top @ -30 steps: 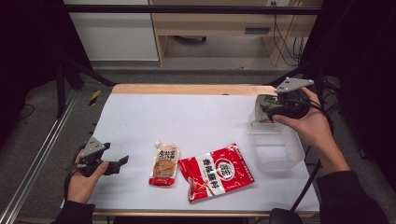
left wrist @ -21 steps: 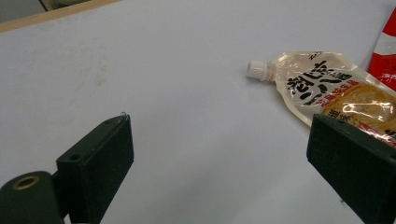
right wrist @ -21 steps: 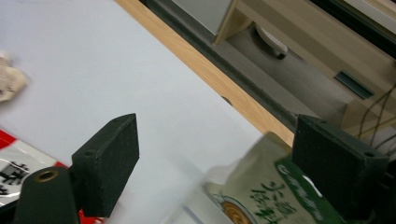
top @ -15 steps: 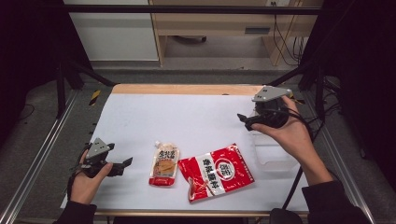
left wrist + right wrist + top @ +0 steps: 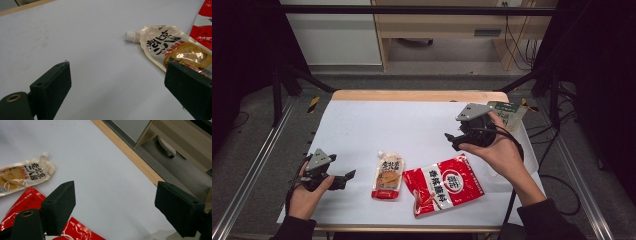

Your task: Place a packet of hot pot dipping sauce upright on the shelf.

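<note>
Red pouch (image 5: 444, 184) lies flat on the desk (image 5: 412, 125), at the near edge, slightly tilted; it serves as the landmark for all positions below. It is the largest loose item on the white surface. In the right gripper view its red corner (image 5: 22, 202) shows beneath the left jaw.

Clear container (image 5: 519, 150): just right of the red pouch, at the desk's right edge, largely hidden behind the right forearm. A green-labelled packet (image 5: 508, 112) sits beyond it, well behind the pouch; what it rests on cannot be told.

Spouted sauce pouch (image 5: 388, 175): just left of the red pouch, close beside it, lying flat, white cap pointing away from the near edge. In the left gripper view (image 5: 172, 47) it lies next to the red pouch's edge (image 5: 203, 27).

Right hand-held gripper (image 5: 453, 140): above and behind the red pouch, raised off the desk, pointing left. Jaws spread wide, nothing between them; they have just closed a little.

Left hand-held gripper (image 5: 348, 176): well left of the red pouch, beyond the sauce pouch, low over the desk, pointing toward the pouches. Jaws spread, nothing between them.
</note>
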`<state>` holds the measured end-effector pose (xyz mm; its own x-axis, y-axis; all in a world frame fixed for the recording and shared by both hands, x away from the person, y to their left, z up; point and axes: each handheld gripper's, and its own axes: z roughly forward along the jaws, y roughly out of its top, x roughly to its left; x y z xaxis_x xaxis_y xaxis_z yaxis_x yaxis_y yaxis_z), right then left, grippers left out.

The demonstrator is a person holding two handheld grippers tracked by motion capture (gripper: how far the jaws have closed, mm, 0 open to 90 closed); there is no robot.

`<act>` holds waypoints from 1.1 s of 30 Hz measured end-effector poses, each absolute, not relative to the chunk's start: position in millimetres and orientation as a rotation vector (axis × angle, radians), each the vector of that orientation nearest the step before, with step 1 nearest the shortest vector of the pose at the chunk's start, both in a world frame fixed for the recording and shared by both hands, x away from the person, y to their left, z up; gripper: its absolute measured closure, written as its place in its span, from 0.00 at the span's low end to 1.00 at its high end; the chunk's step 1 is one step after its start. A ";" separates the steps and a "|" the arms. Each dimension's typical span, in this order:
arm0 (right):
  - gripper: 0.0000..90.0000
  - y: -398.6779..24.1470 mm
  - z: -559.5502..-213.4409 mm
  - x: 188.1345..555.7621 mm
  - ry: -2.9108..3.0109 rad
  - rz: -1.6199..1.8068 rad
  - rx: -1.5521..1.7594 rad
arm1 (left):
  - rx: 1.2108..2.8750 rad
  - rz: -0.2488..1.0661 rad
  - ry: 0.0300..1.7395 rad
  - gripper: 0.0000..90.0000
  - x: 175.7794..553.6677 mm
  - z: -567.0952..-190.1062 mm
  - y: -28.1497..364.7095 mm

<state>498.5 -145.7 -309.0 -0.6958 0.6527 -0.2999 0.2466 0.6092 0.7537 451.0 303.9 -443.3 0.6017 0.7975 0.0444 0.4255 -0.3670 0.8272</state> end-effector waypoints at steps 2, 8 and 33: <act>0.22 -141.0 -309.8 497.5 2.271 0.941 0.707 | 2.000 0.569 0.968 0.08 451.0 -443.6 303.4; 0.28 -123.5 -316.6 493.0 2.294 0.942 0.704 | 2.011 0.568 0.958 0.08 451.0 -443.6 301.8; 0.57 -26.1 -381.8 485.5 2.448 1.027 0.684 | 2.040 0.573 0.930 0.08 449.7 -443.5 295.8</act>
